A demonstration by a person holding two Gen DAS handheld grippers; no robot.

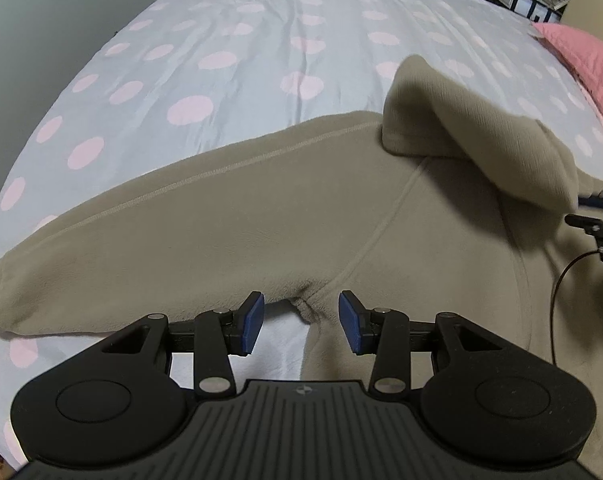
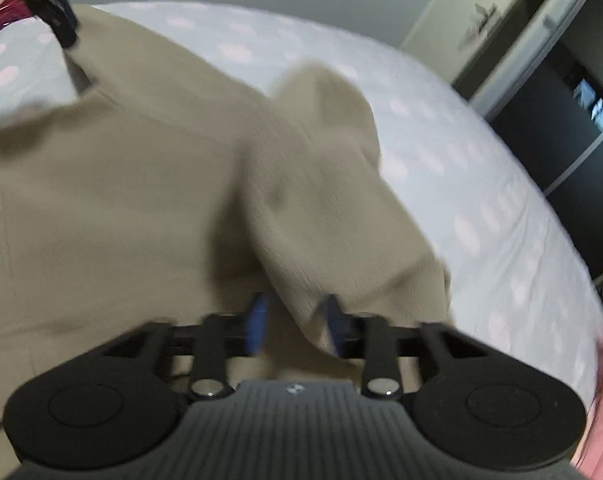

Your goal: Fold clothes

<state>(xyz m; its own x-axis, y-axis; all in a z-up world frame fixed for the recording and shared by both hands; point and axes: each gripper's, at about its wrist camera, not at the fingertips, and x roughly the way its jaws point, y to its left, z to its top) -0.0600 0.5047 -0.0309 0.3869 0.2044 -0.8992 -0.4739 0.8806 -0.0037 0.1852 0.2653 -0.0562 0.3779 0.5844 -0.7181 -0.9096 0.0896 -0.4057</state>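
Garment: beige fleece top (image 1: 229, 236) spread on the bed (image 1: 221, 40), one sleeve (image 1: 81, 248) stretched out toward 9 o'clock.
Left hand-held gripper (image 1: 301, 322): released, jaws apart at the underarm seam, holding nothing.
Right hand-held gripper (image 2: 295, 326): blue pads either side of a lifted beige fold (image 2: 341, 208); view blurred, seems to be grasping it.
Progress: partly folded, I judge; one flap (image 1: 481, 140) raised over the body, the outstretched sleeve and body left to fold.
Edges: pink pillow (image 1: 581, 60) at 2 o'clock.
Room: open dotted cover from 10 to 1 o'clock.
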